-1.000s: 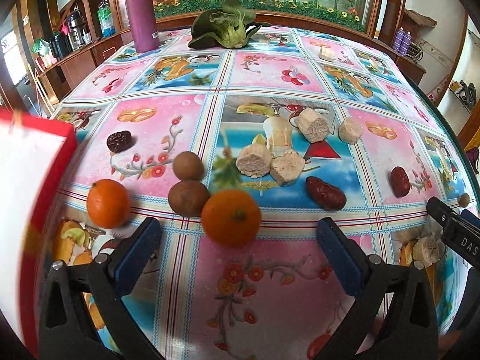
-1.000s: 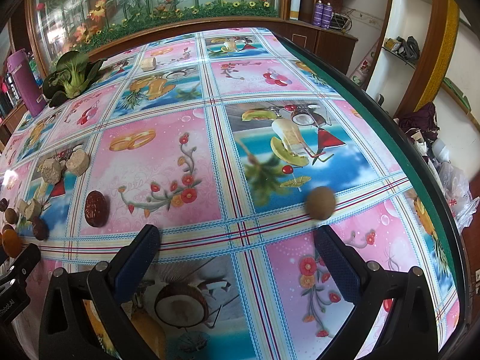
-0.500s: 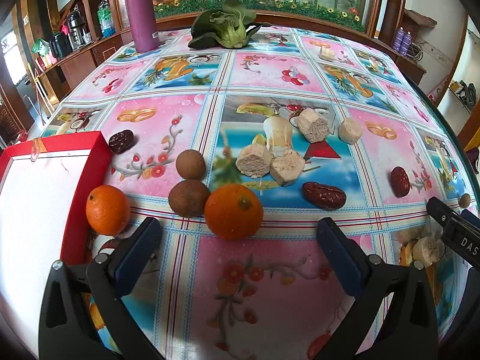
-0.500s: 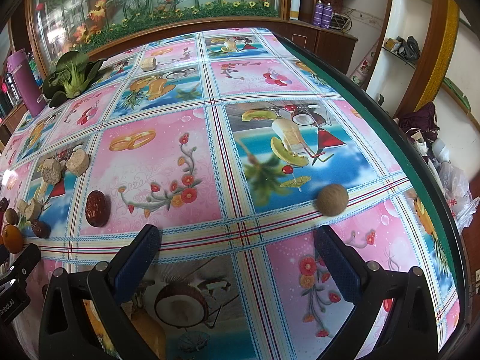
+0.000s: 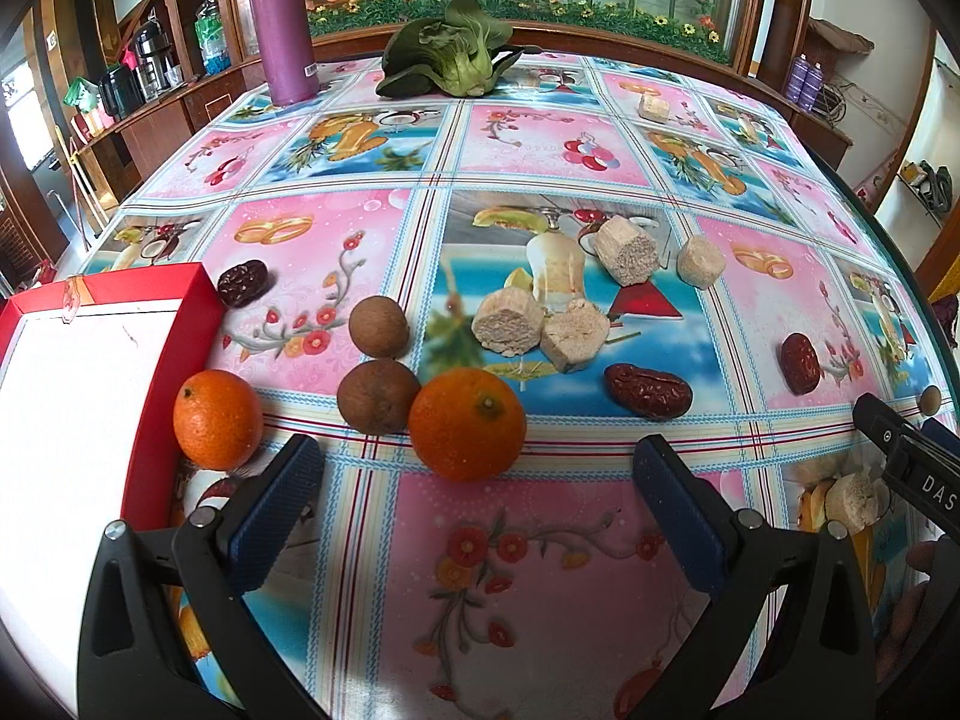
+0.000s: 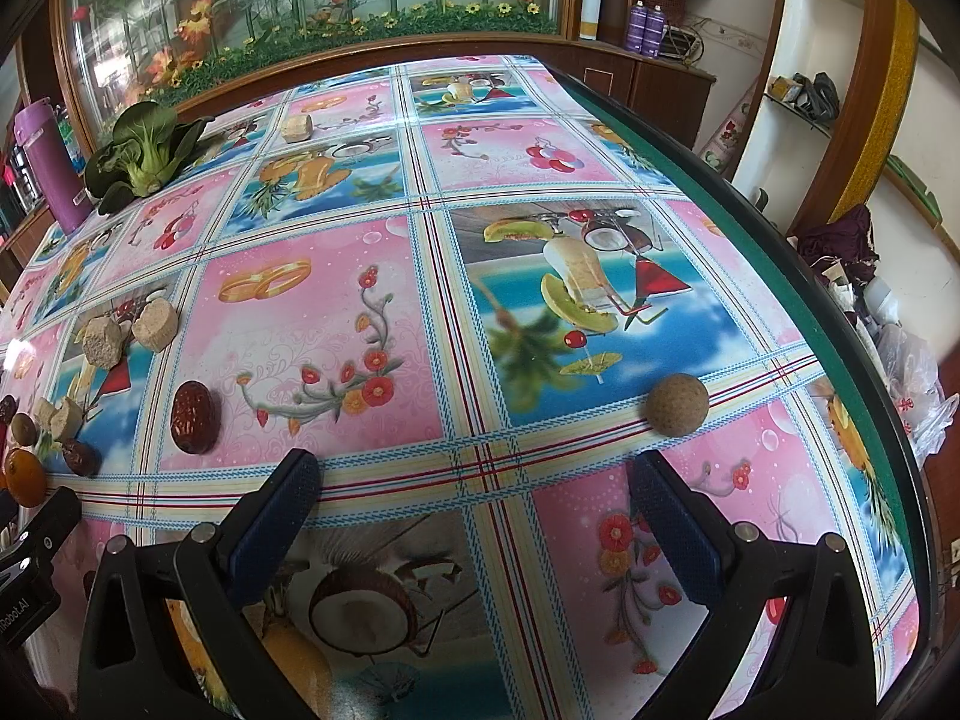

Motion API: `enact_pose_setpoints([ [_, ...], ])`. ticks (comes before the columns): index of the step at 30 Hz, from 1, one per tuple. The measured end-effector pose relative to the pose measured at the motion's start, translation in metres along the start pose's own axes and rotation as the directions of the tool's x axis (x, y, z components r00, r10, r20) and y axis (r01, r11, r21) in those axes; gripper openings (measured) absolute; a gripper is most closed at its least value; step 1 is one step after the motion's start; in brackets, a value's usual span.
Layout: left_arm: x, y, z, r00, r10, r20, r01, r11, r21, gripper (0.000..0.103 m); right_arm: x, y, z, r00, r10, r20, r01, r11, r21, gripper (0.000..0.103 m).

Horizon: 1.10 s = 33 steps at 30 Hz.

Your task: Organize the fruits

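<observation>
At the far left of the left wrist view a shallow red cardboard box with a white inside lies on the glossy tablecloth printed with pink and blue fruit squares, and a small orange mandarin sits touching its right wall. Just past the box's far corner lies a dark wrinkled dried date. Next come two round brown longans, the farther one and the nearer one touching each other, and the nearer one touches a larger orange mandarin. The left gripper hangs low over the cloth with its blue-padded fingers spread wide and nothing between them; the larger mandarin lies just ahead of the gap. Beyond it four pale, crumbly beige blocks cluster on a blue square, with a glossy red date near them and another red date farther right. At the table's far side stand a purple insulated bottle and a green head of bok choy. In the right wrist view the right gripper is likewise wide apart and holds nothing. A lone tan round longan rests on the striped band just ahead of its right finger, near the green table edge.
</observation>
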State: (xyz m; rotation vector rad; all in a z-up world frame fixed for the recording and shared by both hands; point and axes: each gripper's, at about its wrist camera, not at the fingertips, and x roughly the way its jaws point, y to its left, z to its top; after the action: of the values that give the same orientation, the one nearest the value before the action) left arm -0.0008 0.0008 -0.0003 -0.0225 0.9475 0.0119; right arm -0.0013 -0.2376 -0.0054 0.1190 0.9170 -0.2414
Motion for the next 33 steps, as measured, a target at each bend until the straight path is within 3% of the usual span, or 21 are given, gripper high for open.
enact_pose_setpoints([
  [3, 0.000, -0.001, 0.002, 1.000, -0.009, -0.021, 0.010, 1.000, 0.016, 0.103, 0.000, 0.001, 0.001, 1.000, 0.011, -0.018, -0.012, 1.000, -0.015, 0.103],
  [6, -0.003, 0.004, 0.012, 0.988, -0.005, -0.156, 0.010, 0.999, 0.032, 0.103, -0.005, 0.004, 0.007, 0.994, 0.052, -0.100, -0.056, 0.998, -0.036, 0.102],
  [8, -0.022, 0.010, 0.017, 0.991, 0.039, -0.126, -0.039, 0.999, 0.002, 0.103, -0.022, 0.002, 0.006, 0.995, 0.082, -0.063, -0.084, 0.996, -0.030, 0.102],
  [12, -0.068, 0.018, 0.023, 0.998, 0.056, -0.030, -0.056, 0.998, 0.003, 0.103, -0.066, 0.017, 0.010, 0.988, 0.152, 0.018, -0.152, 0.987, -0.046, 0.102],
  [17, -0.103, 0.027, 0.026, 1.000, -0.002, 0.014, 0.001, 0.999, 0.032, 0.103, -0.101, 0.046, 0.010, 0.977, 0.206, 0.056, -0.200, 0.975, -0.097, 0.102],
  [26, -0.146, 0.050, 0.036, 0.992, -0.005, 0.124, 0.000, 0.999, 0.035, 0.103, -0.118, 0.077, 0.015, 0.968, 0.232, 0.098, -0.216, 0.965, -0.152, 0.102],
  [33, -0.147, 0.057, 0.040, 0.991, 0.007, 0.131, -0.013, 0.999, 0.040, 0.103, -0.122, 0.083, 0.019, 0.965, 0.235, 0.117, -0.216, 0.964, -0.157, 0.102],
])
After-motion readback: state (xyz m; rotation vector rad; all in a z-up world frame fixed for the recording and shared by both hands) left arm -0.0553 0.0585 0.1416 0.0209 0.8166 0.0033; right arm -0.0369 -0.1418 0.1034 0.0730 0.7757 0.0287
